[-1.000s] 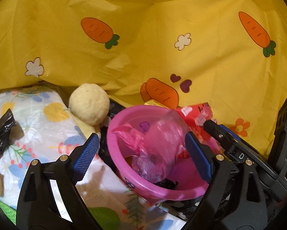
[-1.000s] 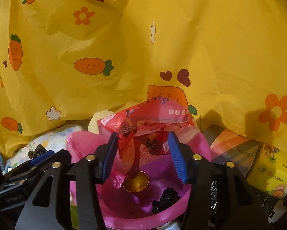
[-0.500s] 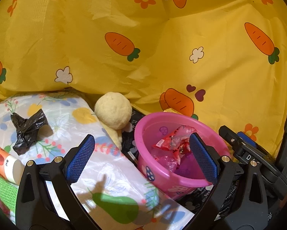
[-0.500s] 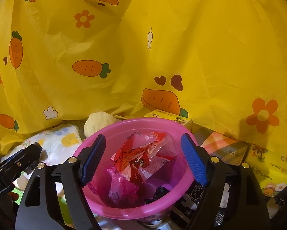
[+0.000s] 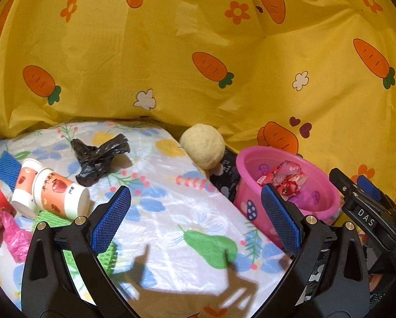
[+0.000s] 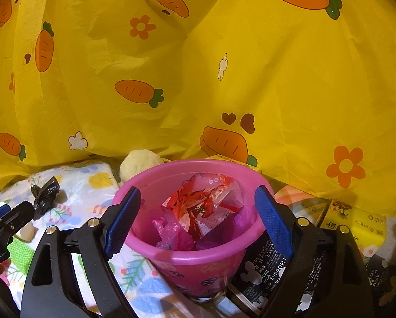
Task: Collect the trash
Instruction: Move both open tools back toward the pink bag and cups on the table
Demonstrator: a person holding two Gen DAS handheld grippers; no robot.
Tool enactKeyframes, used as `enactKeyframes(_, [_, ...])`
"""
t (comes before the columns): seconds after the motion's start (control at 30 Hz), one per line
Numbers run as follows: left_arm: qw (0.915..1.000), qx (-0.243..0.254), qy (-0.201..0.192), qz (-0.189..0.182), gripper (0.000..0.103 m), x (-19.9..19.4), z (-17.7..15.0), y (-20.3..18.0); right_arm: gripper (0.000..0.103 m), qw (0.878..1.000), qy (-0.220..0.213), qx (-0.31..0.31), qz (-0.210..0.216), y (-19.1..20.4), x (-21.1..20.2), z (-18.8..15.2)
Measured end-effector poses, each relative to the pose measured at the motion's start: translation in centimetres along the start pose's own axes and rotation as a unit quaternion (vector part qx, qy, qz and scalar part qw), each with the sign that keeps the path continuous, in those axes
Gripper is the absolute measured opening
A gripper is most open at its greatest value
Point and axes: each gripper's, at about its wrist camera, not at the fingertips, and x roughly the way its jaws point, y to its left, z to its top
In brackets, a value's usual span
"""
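Hovering w/ jaws opening & nothing between them, the right gripper (image 6: 195, 220) faces a round pink plastic bucket (image 6: 171, 258) holding a crumpled red-and-clear snack wrapper (image 6: 206, 201). Left gripper (image 5: 195, 220), spread wide & empty, hangs over the floral plastic sheet (image 5: 171, 212), w/ a crumpled black plastic bag (image 5: 97, 156) & two paper cups (image 5: 49, 193) beyond.

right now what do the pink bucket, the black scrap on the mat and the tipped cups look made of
Pink bucket: likely plastic, glossy and slightly translucent, with a smooth moulded rim.
Black scrap: looks like thin plastic film, crumpled and twisted with a faint sheen.
Tipped cups: probably paper, matte with printed fruit and white rolled rims.
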Motion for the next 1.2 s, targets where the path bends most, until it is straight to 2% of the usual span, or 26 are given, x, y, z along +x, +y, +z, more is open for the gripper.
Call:
enactKeyframes(0.4, [0.9966, -0.014, -0.004, 0.081, 0.097, -4.9, -2.9, 5.6, 0.085, 0.998, -0.008, -0.024, 0.053, 5.4, -4.2, -2.4])
enactKeyframes(0.87, [0.9832, -0.054, 0.006, 0.174, 0.097, -9.2, -6.0, 14.1, 0.085, 0.990, 0.013, -0.052, 0.132, 12.4, -6.6, -4.9])
enactKeyframes(1.03, [0.9788, -0.069, 0.013, 0.192, 0.097, -10.0, -6.3, 16.7, 0.085, 0.984, 0.026, -0.069, 0.164, 15.6, -6.6, -5.7])
enactKeyframes(1.2, [0.9792, -0.074, 0.028, 0.187, 0.097, -9.1, -6.1, 17.7, 0.085, 0.979, 0.033, -0.082, 0.184, 17.8, -6.5, -6.2])
